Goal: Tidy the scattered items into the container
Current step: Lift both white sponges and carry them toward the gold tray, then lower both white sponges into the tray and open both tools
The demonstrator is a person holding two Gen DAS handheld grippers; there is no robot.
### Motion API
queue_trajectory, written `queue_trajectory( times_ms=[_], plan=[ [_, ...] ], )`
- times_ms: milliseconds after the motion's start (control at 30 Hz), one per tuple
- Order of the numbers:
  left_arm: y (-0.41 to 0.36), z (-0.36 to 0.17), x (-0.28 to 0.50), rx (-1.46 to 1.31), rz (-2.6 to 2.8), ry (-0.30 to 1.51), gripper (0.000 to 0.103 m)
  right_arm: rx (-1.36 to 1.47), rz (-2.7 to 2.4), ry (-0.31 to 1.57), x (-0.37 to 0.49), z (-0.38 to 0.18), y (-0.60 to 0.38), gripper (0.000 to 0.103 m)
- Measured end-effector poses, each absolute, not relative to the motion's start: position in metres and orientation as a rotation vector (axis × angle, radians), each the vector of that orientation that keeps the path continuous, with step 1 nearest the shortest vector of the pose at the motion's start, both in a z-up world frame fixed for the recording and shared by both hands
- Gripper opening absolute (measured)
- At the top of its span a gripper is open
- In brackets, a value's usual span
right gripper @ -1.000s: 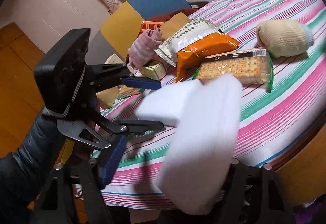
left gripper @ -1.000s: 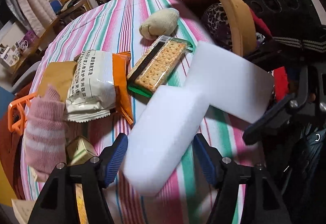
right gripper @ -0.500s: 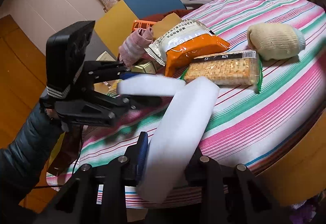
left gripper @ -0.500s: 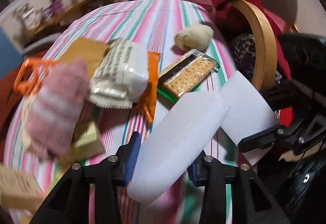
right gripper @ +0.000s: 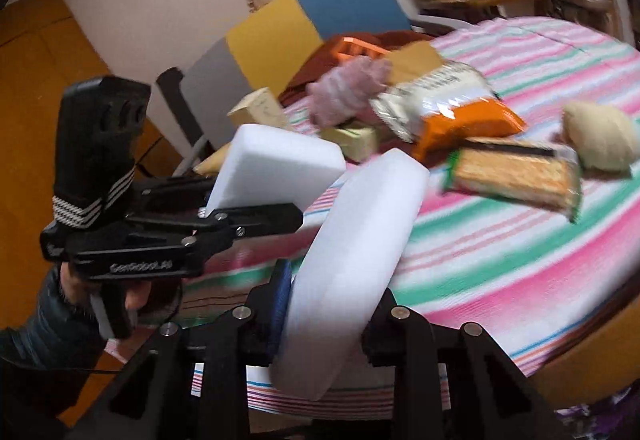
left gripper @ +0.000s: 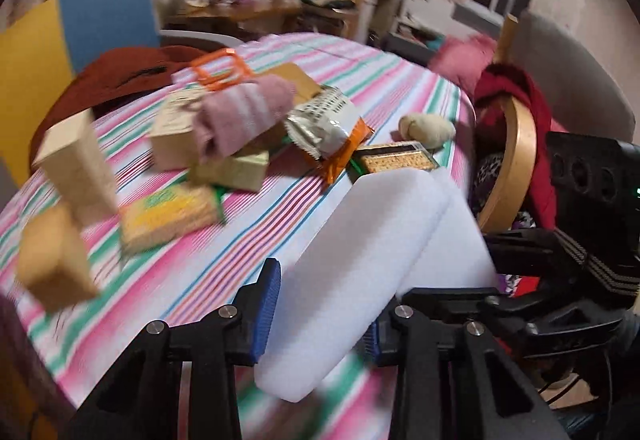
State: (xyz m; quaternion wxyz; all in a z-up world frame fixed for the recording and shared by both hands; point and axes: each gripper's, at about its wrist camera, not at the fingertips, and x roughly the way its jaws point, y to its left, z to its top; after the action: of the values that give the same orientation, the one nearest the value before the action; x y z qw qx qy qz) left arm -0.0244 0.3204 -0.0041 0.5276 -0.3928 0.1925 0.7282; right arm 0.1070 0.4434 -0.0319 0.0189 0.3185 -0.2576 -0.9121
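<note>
1. The left tongs (left gripper: 318,314) are pinching a white foam block (left gripper: 356,240) between blue pads, holding it by its near end so the rest juts out over the striped tabletop (left gripper: 240,240).
2. The right tongs (right gripper: 326,310) are pinching a second white foam block (right gripper: 360,236) the same way; the two blocks are sitting side by side, close or touching, probably so both go over together.
3. The orange container (left gripper: 218,71) is lying at the far rim, behind the pink rolled sock (left gripper: 244,111), the snack bag (left gripper: 328,123), the cracker pack (left gripper: 394,159) and the cream sock (left gripper: 426,127).
4. The near stripes are lying bare, giving room to swing; the clutter is crowding the way to the container, and the tabletop's curved edge is running close under the blocks.
</note>
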Motion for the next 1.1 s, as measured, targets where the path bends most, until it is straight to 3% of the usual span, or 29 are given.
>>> queue_trajectory(
  times_ms=[333,633,1100],
  plan=[
    [0.205,0.029,-0.017,-0.918,2.02,0.202,0.037,0.938,-2.705,-0.56,0.081,-0.002,0.372,0.031],
    [0.055,0.068,-0.013,-0.836,2.375,-0.022,0.037,0.882,-2.575,-0.359,0.047,0.027,0.297,0.031],
    [-0.043,0.01,-0.099,-1.084,2.641,-0.208,0.037,1.061,-2.36,-0.105,-0.078,0.028,0.164,0.031]
  ],
)
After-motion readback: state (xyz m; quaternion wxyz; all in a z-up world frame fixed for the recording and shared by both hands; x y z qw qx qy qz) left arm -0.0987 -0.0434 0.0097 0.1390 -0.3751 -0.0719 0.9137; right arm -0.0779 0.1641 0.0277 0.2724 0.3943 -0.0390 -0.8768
